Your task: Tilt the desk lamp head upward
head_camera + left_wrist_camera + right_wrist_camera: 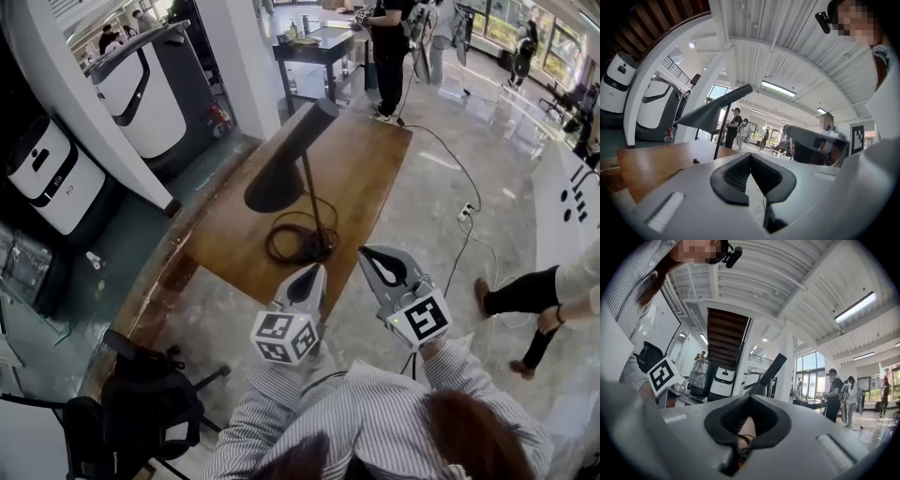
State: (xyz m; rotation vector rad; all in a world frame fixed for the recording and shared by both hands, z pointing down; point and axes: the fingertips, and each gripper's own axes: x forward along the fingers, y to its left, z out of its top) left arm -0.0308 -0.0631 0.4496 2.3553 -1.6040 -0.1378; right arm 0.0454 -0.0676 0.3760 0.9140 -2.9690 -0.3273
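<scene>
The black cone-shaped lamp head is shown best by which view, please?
The head view: the whole black cone-shaped lamp head shows from above. The left gripper view shows it side-on; the right gripper view shows only part of it.

Your dark grey metal desk lamp (302,178) stands upright on the brown wooden table (375,159), towards the end nearest you. Its long cone-shaped head (289,155) slants, with the wide mouth low on your left and the narrow end raised away from you. A thin stem (312,202) drops to the round base (321,246), and the dark cord (279,246) lies looped beside it.
</scene>
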